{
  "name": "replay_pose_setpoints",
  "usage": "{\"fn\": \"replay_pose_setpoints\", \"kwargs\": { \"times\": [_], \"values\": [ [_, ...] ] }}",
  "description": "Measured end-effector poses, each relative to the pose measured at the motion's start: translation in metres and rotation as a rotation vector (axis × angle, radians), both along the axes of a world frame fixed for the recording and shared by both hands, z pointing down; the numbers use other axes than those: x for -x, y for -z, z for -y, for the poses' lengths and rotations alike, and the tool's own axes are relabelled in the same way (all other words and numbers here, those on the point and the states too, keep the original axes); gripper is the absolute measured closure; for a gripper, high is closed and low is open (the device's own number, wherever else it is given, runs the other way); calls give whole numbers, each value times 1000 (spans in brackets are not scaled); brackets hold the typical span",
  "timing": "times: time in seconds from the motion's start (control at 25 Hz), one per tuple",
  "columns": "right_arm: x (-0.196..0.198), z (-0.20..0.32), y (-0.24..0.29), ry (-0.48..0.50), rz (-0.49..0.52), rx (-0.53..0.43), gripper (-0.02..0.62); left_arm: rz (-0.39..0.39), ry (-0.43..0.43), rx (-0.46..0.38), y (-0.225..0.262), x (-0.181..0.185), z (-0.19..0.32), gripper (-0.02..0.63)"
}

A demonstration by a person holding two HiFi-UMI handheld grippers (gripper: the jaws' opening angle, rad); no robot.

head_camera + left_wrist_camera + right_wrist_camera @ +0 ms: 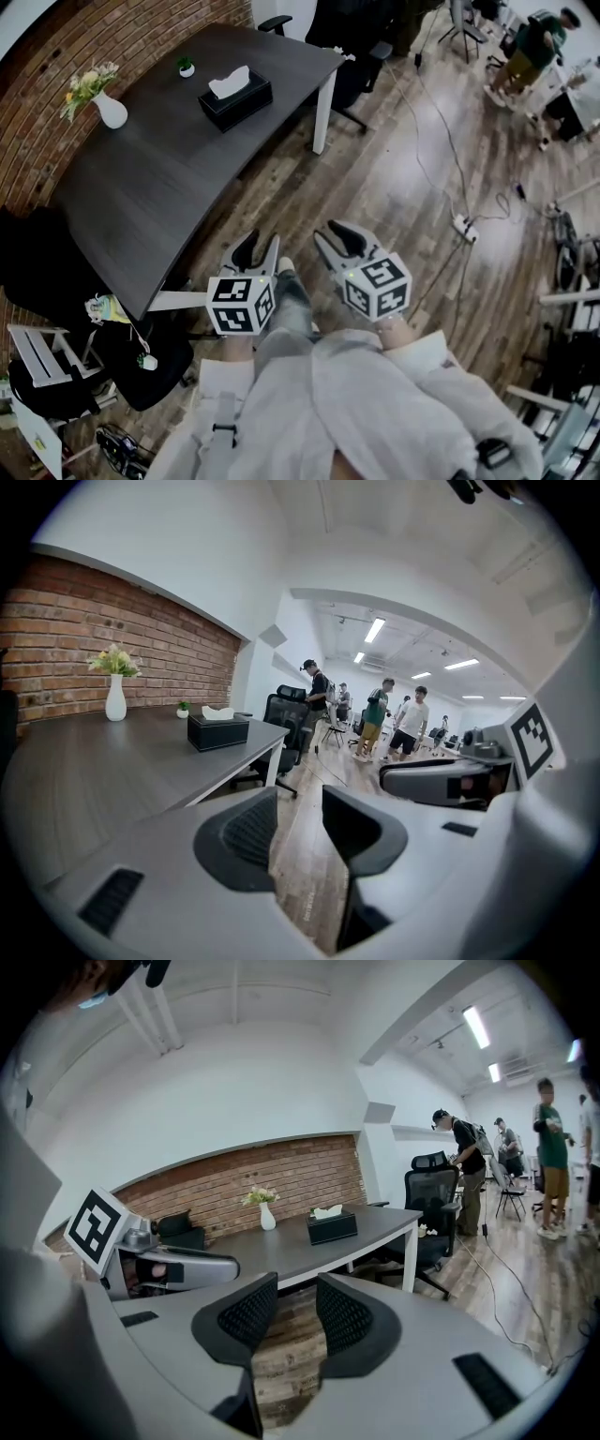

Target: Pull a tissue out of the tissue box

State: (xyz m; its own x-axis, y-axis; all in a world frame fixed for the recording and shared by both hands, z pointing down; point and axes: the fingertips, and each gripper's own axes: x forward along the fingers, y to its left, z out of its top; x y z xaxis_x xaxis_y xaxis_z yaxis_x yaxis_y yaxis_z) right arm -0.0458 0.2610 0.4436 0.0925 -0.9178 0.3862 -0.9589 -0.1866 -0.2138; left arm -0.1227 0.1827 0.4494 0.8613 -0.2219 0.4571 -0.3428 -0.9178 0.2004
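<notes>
One vase (pixel 111 112) near tissue box (pixel 235 103)

Holding left grey two-jaw gripper (pixel 260 249) and right grey two-jaw gripper (pixel 336 238) side by side above brown wooden plank floor (pixel 394 169), jaws apart, empty. Well ahead, on long dark grey table (pixel 141 197): black rectangular tissue box (pixel 239 105), white tissue (pixel 230 82) poking up, near white flower vase (pixel 111 112) and tiny potted plant (pixel 186 67).

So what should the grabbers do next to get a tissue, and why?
Probably move both closer to the table first. The left gripper and right gripper are open and empty over the floor, short of the table, and the tissue box, its tissue sticking up, sits near the far end.
</notes>
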Motion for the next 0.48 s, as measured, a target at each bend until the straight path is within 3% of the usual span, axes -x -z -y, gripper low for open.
{"fn": "replay_pose_setpoints", "kwargs": {
  "times": [0.48],
  "values": [
    [-86,110,6,-21,-16,3,485,4,-77,-8,3,-99,104,476]
  ]
}}
